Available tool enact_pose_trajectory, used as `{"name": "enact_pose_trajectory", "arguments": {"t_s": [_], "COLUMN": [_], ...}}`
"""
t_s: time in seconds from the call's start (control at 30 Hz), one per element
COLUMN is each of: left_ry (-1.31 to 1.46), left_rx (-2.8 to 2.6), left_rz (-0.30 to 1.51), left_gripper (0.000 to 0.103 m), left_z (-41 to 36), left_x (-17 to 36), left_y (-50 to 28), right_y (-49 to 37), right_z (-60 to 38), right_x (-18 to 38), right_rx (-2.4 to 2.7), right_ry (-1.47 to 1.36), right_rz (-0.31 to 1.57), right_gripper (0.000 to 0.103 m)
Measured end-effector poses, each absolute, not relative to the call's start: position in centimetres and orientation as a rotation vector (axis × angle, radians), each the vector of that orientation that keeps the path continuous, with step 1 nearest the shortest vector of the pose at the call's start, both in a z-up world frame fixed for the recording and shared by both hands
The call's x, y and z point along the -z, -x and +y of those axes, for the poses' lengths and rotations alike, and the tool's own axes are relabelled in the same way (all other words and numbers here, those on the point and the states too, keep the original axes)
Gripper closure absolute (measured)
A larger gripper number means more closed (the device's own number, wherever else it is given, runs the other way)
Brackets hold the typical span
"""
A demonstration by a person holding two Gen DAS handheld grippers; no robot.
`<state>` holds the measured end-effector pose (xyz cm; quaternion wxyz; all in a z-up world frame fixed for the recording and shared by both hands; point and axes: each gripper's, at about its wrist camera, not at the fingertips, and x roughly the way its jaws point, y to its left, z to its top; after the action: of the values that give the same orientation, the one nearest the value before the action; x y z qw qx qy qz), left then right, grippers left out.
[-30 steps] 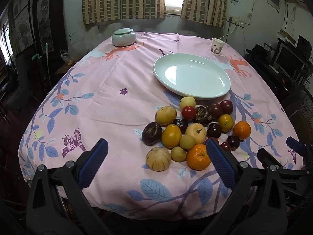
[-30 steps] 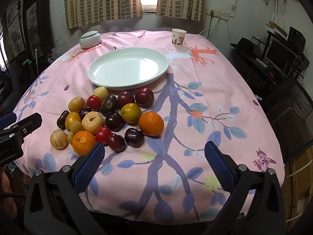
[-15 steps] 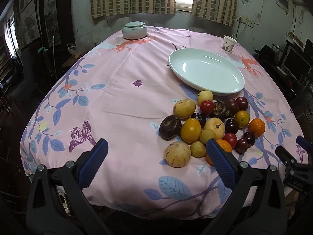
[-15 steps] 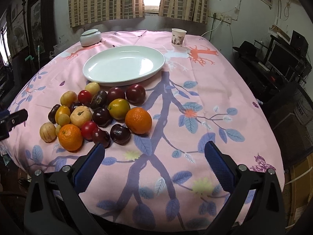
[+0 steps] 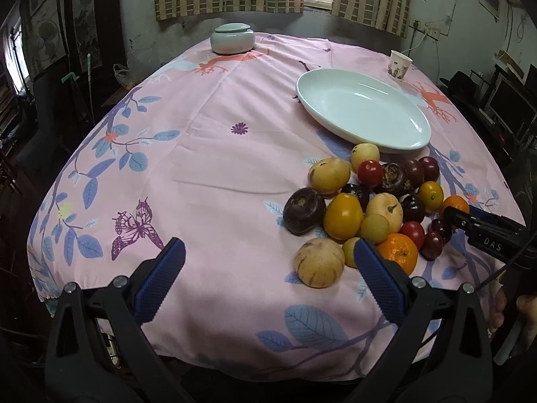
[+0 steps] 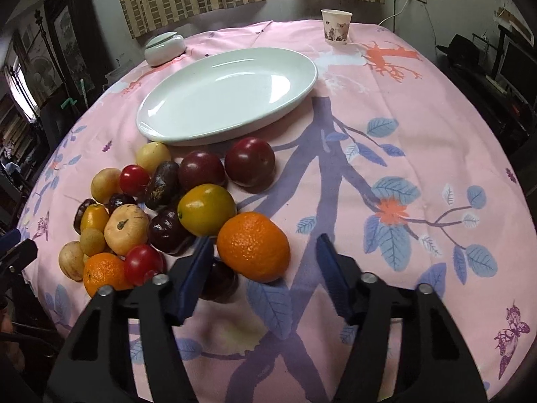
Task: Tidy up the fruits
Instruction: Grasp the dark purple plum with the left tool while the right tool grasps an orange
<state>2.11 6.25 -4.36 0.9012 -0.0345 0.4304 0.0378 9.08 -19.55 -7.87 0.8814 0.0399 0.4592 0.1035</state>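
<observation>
A pile of several mixed fruits lies on the pink tablecloth just in front of an empty white oval plate. My right gripper is open, its fingers on either side of a large orange at the pile's near right edge, low over the cloth. Dark plums, a yellow-green citrus and red tomatoes lie behind it. My left gripper is open and empty, left of the pile near a pale striped melon-like fruit. The plate also shows in the right wrist view.
A lidded pale green jar stands at the table's far left and a paper cup at the far right. The table edge drops away close under both grippers. Dark furniture and monitors stand to the right.
My right gripper has moved forward and down to the pile, now straddling the large orange. My left gripper has swung left, so the fruit sits further right in its view.
</observation>
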Motion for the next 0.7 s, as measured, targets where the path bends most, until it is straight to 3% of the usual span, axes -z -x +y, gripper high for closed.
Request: {"name": "enact_pose_trajectory", "arguments": {"t_s": [0.03, 0.3, 0.7], "left_ry": [0.073, 0.071, -0.006], "left_rx": [-0.079, -0.078, -0.024], "left_rz": [0.895, 0.924, 0.995], "left_gripper": [0.002, 0.002, 0.002], "left_z": [6.4, 6.8, 7.9], "left_x": [4.5, 6.0, 7.9], "left_y": [-2.4, -4.8, -7.2], "right_y": [-9.2, -5.0, -3.8], "right_z": [-19.5, -18.8, -19.0], "right_x": [7.9, 3.5, 3.4], "right_rx": [-0.235, -0.255, -0.275], "right_ry": [-0.101, -0.070, -0.103], "right_rz": [0.958, 0.825, 0.844], "right_gripper": [0.060, 0.061, 0.060]}}
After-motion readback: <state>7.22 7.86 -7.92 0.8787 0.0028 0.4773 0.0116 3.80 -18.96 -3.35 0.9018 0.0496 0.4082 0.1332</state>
